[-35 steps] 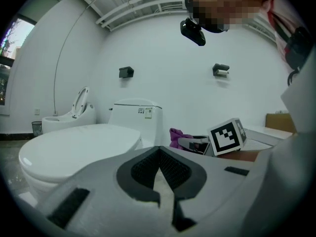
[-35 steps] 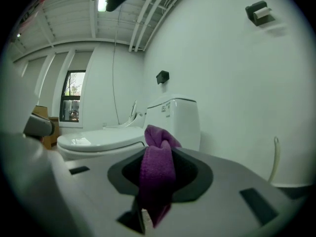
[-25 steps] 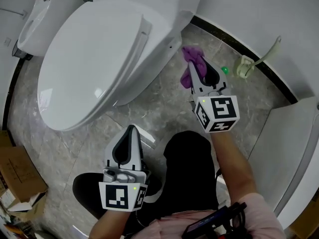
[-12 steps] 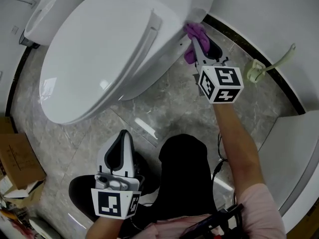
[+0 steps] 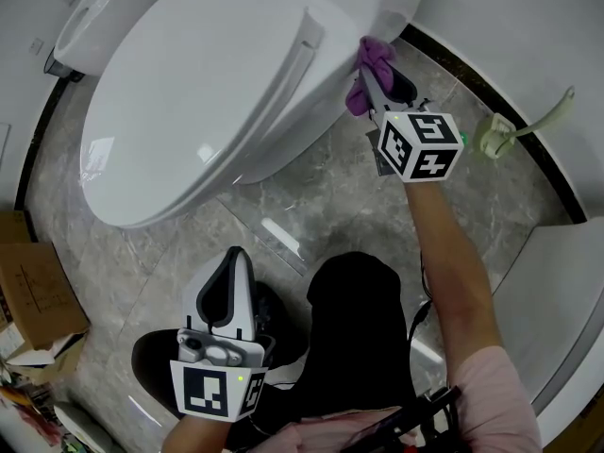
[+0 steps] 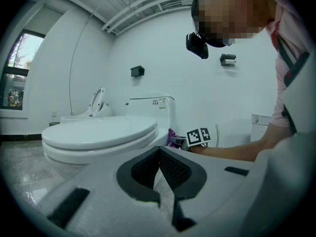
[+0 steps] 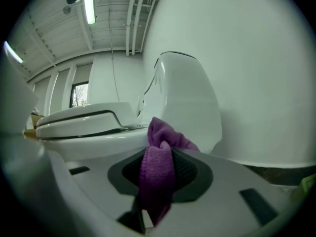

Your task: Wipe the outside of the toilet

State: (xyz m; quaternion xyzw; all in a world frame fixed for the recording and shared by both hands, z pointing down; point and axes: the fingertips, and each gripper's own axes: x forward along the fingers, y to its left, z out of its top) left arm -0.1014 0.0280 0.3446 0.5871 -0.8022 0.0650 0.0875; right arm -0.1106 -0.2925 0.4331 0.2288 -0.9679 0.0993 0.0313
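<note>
A white toilet (image 5: 208,92) with its lid down fills the upper left of the head view. My right gripper (image 5: 370,72) is shut on a purple cloth (image 5: 370,64), and the cloth's tip touches the toilet's right side below the seat, near the tank. In the right gripper view the purple cloth (image 7: 159,174) bulges out between the jaws, close to the toilet bowl (image 7: 98,137). My left gripper (image 5: 229,276) is held low near my knee, shut with nothing in it, its jaws touching. The left gripper view shows the toilet (image 6: 98,137) and the right gripper's marker cube (image 6: 201,136).
A second white toilet or urinal (image 5: 90,12) stands at the top left. A pale green toilet brush (image 5: 514,130) rests against the black skirting on the right. Cardboard boxes (image 5: 38,300) lie at the left edge. A white fixture (image 5: 557,291) stands at the right. The floor is grey marble tile.
My right gripper has carried the purple cloth up and forward from above the floor to the toilet's side below the seat. The left gripper stays low near my knee.
</note>
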